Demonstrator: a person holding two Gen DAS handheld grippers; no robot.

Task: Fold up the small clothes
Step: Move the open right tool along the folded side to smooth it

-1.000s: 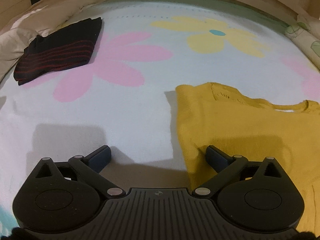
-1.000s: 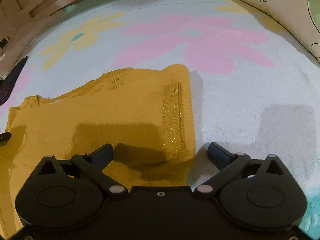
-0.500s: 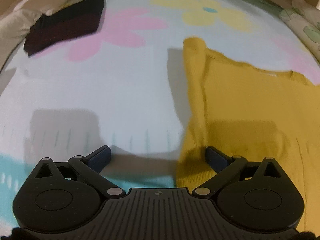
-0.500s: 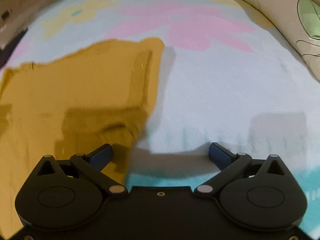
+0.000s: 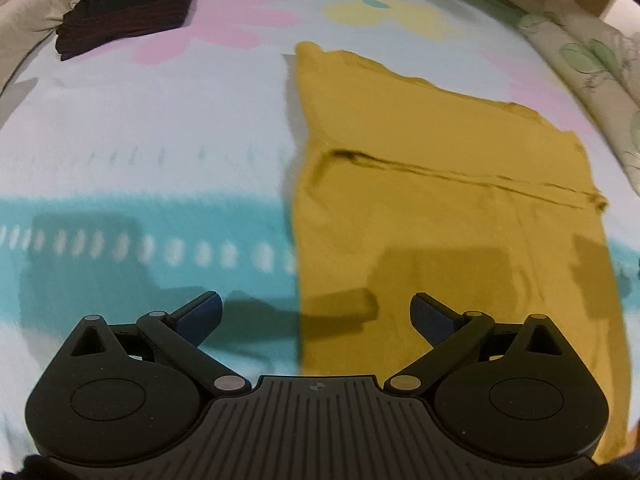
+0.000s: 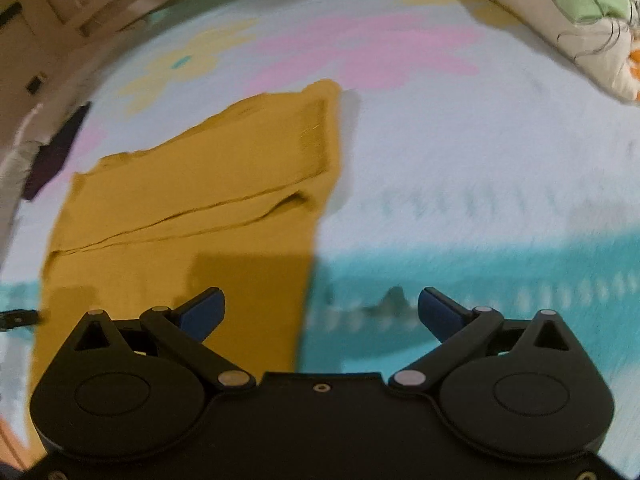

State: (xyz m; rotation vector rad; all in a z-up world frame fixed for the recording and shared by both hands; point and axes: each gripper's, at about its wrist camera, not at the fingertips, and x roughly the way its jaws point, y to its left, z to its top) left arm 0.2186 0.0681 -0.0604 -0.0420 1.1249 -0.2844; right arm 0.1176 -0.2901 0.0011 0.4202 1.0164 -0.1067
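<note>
A mustard yellow knit top (image 5: 440,184) lies flat on the flowered bed cover, with its sleeves folded in across the upper part and a fold line across its middle. It also shows in the right wrist view (image 6: 192,208). My left gripper (image 5: 316,314) is open and empty above the top's lower left edge. My right gripper (image 6: 320,312) is open and empty above the top's lower right edge. The left gripper's tip (image 6: 18,316) shows at the far left of the right wrist view.
A folded black garment with red stripes (image 5: 124,14) lies at the far left of the bed, next to a white pillow (image 5: 28,8). A floral pillow (image 6: 580,12) lies at the far right. The cover (image 5: 140,140) has a teal band near me.
Both grippers have drawn back toward the near end of the top, staying open. More of the top and the teal band now show.
</note>
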